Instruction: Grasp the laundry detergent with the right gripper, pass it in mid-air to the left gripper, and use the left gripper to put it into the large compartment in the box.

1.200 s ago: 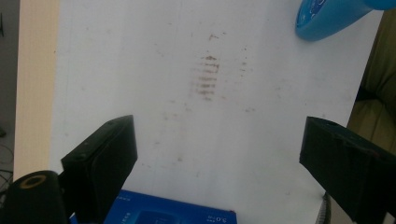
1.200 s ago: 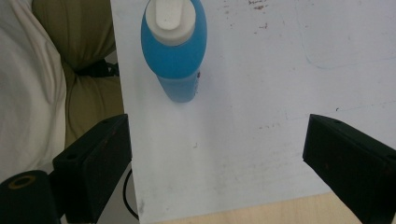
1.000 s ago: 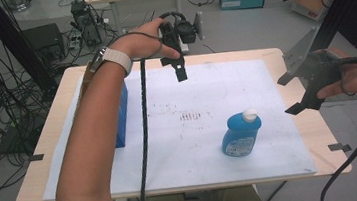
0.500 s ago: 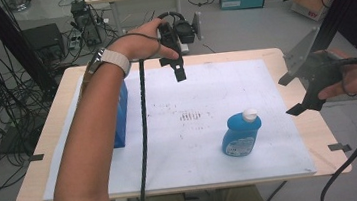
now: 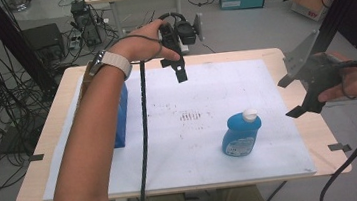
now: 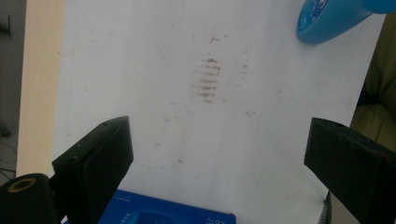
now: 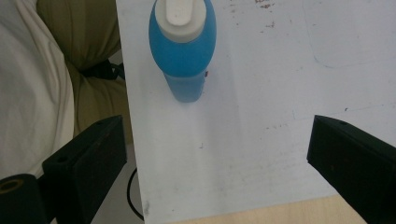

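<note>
1. Blue plastic dish-soap bottle with a white flip cap [image 5: 241, 135]: stands upright on the white mat [image 5: 174, 171], right of centre and toward the near edge. Neither gripper touches it.
2. Right gripper [image 5: 301, 96]: hovers at the right table edge, well apart from the bottle, jaws spread wide and empty. They have just been opening, with nothing between them.
3. Left gripper [image 5: 179, 72]: held above the far centre of the mat, jaws wide and empty; the left gripper view looks down on a patch of brown smudges [image 6: 208, 79] on the mat.
4. Risk, tipping: the bottle is tall on a narrow base. A jaw that strikes its upper body or cap from the side will likely knock it over toward the near edge.
5. Risk, slipping: the body is smooth and rounded. A grip placed high or off-centre may squeeze it out of the pads.
6. Risk, snagging: the black cable [image 5: 144, 149] trailing from the left gripper crosses the mat and could drag over the flat blue box [image 5: 122, 117] lying at the left.
7. Count: one bottle, one blue box, one mat, one wooden table [image 5: 315, 131], two grippers.
</note>
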`<state>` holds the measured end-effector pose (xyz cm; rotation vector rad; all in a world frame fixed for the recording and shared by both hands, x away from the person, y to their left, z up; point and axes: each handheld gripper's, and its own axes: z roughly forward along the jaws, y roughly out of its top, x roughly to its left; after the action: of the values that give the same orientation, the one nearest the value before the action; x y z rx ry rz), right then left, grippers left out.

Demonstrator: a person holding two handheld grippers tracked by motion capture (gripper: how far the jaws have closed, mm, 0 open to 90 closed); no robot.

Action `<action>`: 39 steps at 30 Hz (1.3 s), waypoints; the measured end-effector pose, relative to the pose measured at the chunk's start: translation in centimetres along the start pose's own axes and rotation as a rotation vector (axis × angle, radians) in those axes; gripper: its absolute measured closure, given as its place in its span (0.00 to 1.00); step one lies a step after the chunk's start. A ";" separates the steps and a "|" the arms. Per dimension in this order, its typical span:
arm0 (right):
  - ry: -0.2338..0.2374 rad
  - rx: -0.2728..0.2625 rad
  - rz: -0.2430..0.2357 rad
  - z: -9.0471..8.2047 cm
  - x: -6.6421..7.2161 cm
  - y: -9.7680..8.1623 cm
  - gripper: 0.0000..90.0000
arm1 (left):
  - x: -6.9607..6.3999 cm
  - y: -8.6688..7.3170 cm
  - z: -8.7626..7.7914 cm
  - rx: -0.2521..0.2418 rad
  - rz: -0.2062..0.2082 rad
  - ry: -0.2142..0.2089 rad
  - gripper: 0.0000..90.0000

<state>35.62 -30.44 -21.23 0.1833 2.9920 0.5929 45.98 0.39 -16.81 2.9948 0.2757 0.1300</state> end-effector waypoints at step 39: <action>0.042 -0.074 0.023 3.4 0.7 -2.6 0.06 | -0.1 -0.2 1.0 -0.017 0.001 0.013 0.09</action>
<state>34.99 -31.40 -25.40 0.2027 3.0063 0.7176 45.93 0.42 -17.81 2.9786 0.2737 0.1513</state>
